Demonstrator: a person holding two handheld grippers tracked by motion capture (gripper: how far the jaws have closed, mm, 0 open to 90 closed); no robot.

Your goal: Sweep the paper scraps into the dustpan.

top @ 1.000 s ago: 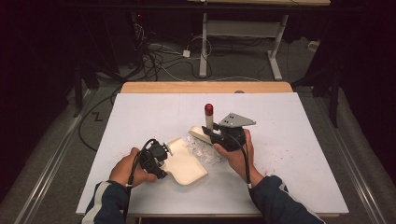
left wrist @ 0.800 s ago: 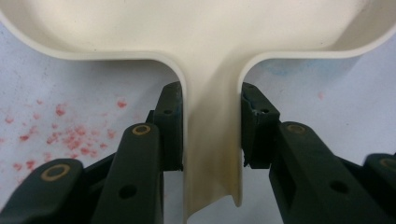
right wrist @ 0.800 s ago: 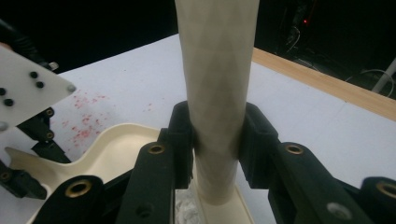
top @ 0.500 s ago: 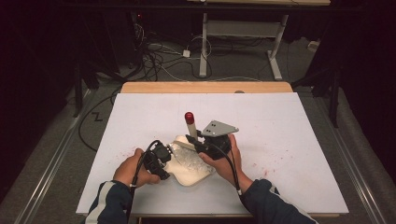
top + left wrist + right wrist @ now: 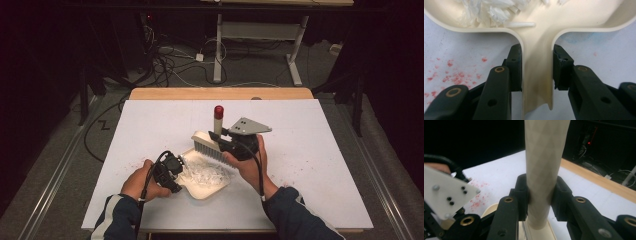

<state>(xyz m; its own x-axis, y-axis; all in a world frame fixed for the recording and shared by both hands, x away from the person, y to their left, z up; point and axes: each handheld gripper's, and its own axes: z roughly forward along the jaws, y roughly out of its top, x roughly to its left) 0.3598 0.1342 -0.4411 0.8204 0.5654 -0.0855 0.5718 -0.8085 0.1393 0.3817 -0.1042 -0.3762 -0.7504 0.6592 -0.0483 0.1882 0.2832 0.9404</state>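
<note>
Dustpan (image 5: 207, 182), cream plastic, sits near-centre on white table (image 5: 320, 165), holding a heap of white shreds (image 5: 202, 172). Left gripper (image 5: 537, 67) clenched on dustpan's handle (image 5: 537, 82), jaws pressing both sides; left hand (image 5: 137, 181) at near-left. Right gripper (image 5: 541, 195) clamped on brush handle (image 5: 544, 162), w/ red cap (image 5: 218, 111) on top, roughly upright. Brush (image 5: 206, 145) w/ bristles down at far edge of pan, over the shreds. Right hand (image 5: 248, 165) just right of pan. Red specks (image 5: 451, 75) on table beside handle.
</note>
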